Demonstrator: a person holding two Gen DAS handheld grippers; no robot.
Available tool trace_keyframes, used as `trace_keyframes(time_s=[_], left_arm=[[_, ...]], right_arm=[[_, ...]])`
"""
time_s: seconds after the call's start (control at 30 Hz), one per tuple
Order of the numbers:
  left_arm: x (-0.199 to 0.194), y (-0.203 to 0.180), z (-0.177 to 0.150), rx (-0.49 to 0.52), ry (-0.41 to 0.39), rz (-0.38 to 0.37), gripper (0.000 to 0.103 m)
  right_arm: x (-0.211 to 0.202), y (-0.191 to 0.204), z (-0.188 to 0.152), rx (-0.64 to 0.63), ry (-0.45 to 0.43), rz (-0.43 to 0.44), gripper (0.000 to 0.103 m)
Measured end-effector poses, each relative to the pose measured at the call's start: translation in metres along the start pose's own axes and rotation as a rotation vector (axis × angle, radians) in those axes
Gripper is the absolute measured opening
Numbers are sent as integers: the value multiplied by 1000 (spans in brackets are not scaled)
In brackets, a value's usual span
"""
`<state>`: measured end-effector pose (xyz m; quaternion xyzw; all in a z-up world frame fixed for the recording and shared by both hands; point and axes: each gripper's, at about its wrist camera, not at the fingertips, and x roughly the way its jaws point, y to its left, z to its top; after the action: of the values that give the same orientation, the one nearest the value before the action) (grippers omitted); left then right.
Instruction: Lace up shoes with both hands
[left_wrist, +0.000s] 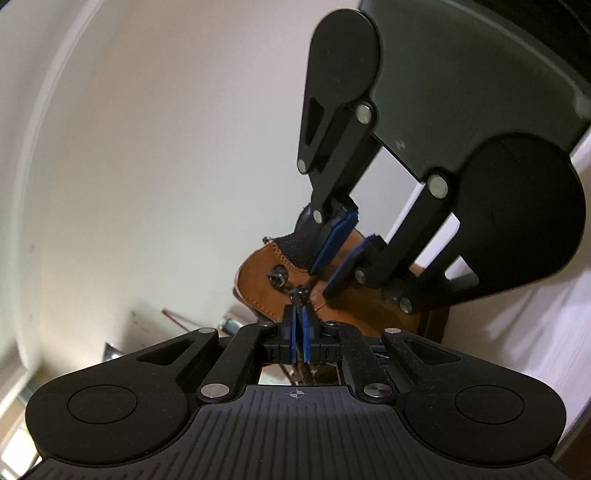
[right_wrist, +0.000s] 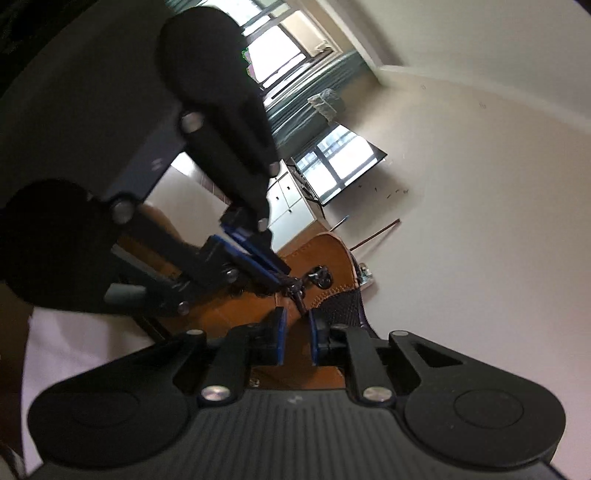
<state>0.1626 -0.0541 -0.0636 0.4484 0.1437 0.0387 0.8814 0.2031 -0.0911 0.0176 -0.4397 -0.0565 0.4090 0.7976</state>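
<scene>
Pinching a dark braided shoelace, the left gripper has its blue pads nearly together with the lace running back between them. The tan leather shoe with black mesh tongue sits just ahead of its tips, metal lace hook beside the lace. The right gripper is parted, holding nothing, lace just past its tips, shoe close in front. Supporting surface: cannot tell.
</scene>
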Motion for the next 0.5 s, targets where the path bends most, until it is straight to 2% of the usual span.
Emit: trace_keyframes(time_s=[0.13, 0.33, 0.5], left_arm=[[7, 17, -4, -72, -15, -47, 6], [18, 39, -11, -168, -27, -99, 8], [27, 50, -16, -191, -41, -122, 8]], right_arm=[[-2, 1, -3, 13, -14, 21, 14], [-3, 7, -5, -18, -26, 5, 13], [-14, 19, -15, -19, -29, 8, 3]])
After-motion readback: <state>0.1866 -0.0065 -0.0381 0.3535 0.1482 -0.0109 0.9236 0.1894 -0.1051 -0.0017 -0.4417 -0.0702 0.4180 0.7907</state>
